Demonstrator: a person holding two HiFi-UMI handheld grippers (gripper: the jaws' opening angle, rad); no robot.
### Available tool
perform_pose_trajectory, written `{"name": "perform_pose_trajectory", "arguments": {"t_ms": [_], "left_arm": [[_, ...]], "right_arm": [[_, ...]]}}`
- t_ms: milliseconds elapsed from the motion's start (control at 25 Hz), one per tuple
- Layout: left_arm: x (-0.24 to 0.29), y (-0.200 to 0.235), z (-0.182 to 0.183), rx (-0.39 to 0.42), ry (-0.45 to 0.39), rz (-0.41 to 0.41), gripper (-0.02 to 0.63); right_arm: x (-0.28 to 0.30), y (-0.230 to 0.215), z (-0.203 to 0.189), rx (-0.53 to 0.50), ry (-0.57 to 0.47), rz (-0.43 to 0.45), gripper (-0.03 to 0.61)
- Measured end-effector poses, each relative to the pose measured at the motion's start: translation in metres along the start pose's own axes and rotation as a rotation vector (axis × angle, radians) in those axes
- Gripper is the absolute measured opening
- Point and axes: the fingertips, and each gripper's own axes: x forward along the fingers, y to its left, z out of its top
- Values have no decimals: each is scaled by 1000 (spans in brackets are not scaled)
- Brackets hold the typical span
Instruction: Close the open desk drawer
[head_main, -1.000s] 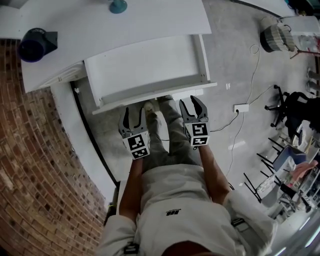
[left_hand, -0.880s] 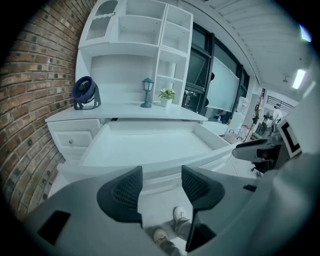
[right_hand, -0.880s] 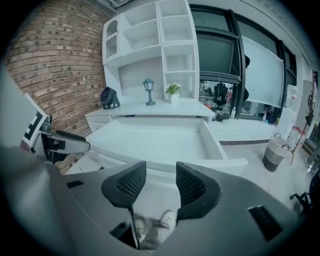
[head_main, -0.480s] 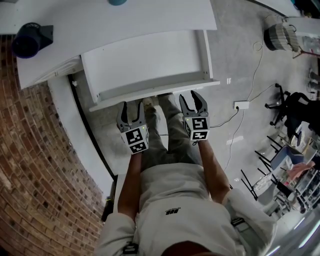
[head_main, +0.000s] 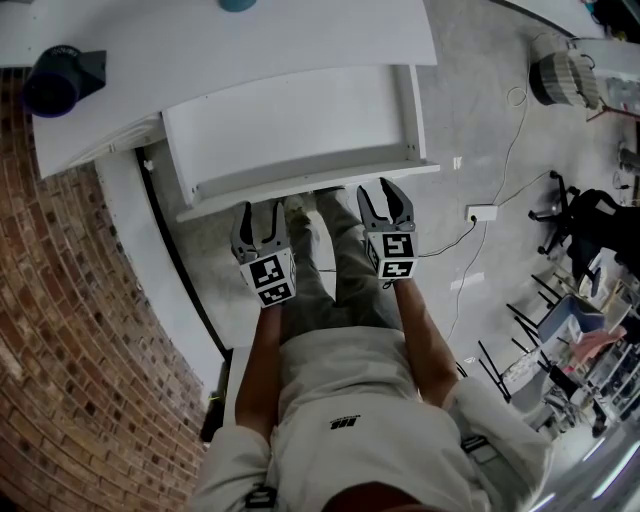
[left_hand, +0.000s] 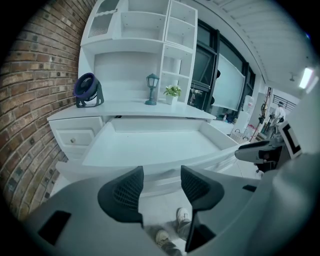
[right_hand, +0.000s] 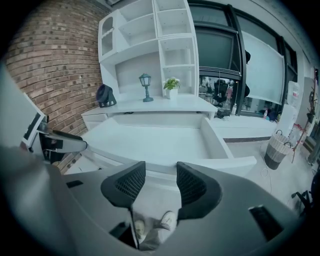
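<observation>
Drawer hangs out from under the worktop, front edge towards the person. Left tongs and right tongs are side by side just before that edge, the person's shoes on the floor below. The fan is on the worktop's left end, with lamp and plant further right, behind the drawer

Red-brown brick wall along left side. Pale grey polished floor, glossy with reflected light. White desk set against brick wall, tall white shelf unit standing on it. On desk top: dark blue fan at left, small lantern, potted plant just beside lantern. Large dark-framed windows right of shelves. Bright ceiling lamp far right. On floor well right of desk: woven basket, white socket block with cable, black chair.
</observation>
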Motion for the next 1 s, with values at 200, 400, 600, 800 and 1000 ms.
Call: {"name": "perform_pose_trajectory", "arguments": {"t_ms": [200,400,600,800,1000], "left_arm": [[6,3,7,-1,-6,3,247],[14,6,16,1,-19,5,244],[20,8,22,0,-23,7,239],[27,11,30,4,-32,7,235],[34,15,36,3,-34,10,230]], "right_arm": [[6,-2,7,-2,-4,-2,195],[14,-5,16,-8,-11,0,195],[21,-7,23,-11,-17,4,195],[27,-8,29,-12,-17,7,195],[35,-7,40,-9,-17,15,193]]}}
